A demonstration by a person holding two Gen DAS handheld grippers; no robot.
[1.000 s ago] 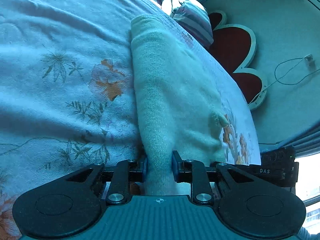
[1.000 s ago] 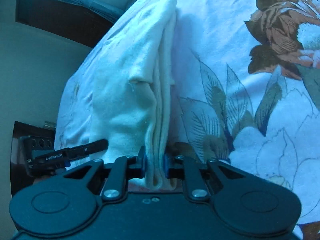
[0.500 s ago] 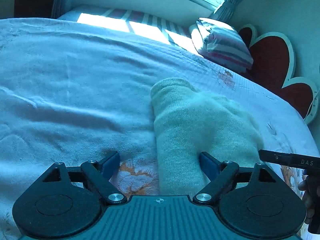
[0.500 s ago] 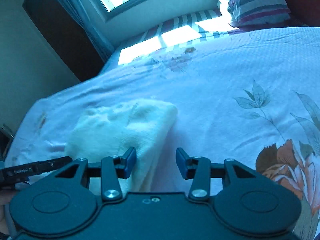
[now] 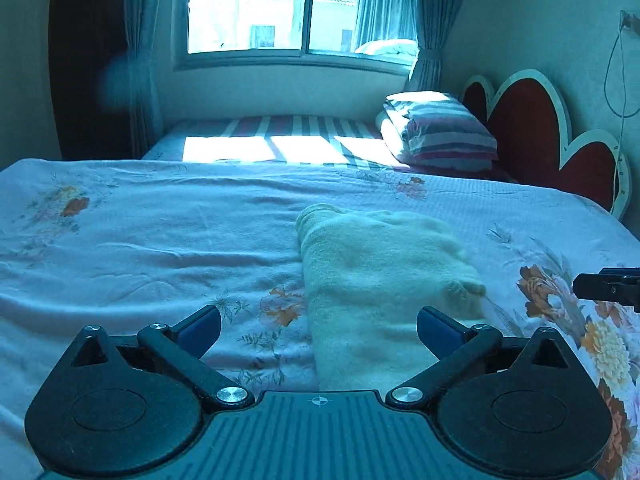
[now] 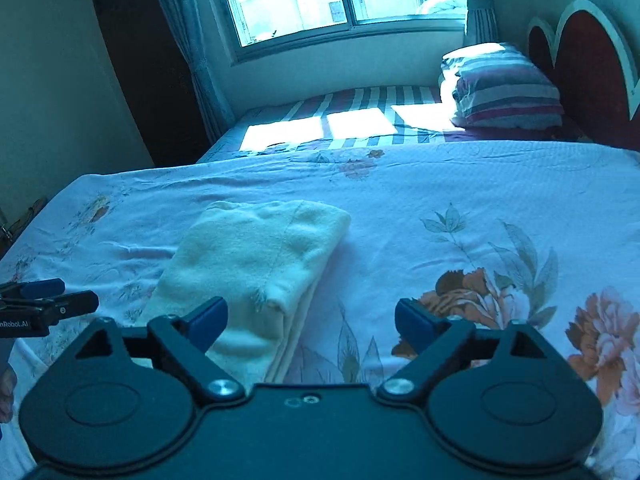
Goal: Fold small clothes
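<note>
**Both tongs let go; folded cloth lies flat on the bed**

Left tongs [image 5: 319,330] and right tongs [image 6: 311,322] now stand spread wide, nothing between the pads of either. A second ago each pair pinched the near edge of the cream cloth [image 5: 372,276], one at each near corner; their jaws have just been opening, and the cloth has slipped free of both. Both views have also swung up from close over the fabric to take in the whole room, so the tongs have drawn back and up from the cloth.

The cloth rests as a thick folded pad on the floral bed cover [image 5: 140,240], towards the near edge of the bed and roughly midway along it. The left tongs sit over its near left part, the right tongs over its near right edge, where the stacked layers show. One small tuft or tag sticks out at the near right corner of the top layer. Judging from the neat stack, this fold looks done and this piece finished, or ready for one last fold.

No basket, box or drawer shows in either view, so there is nothing to report as holding anything. A striped pillow [image 5: 440,132] lies at the far right corner of the bed by the red headboard [image 5: 532,132], well apart from the cloth.
</note>
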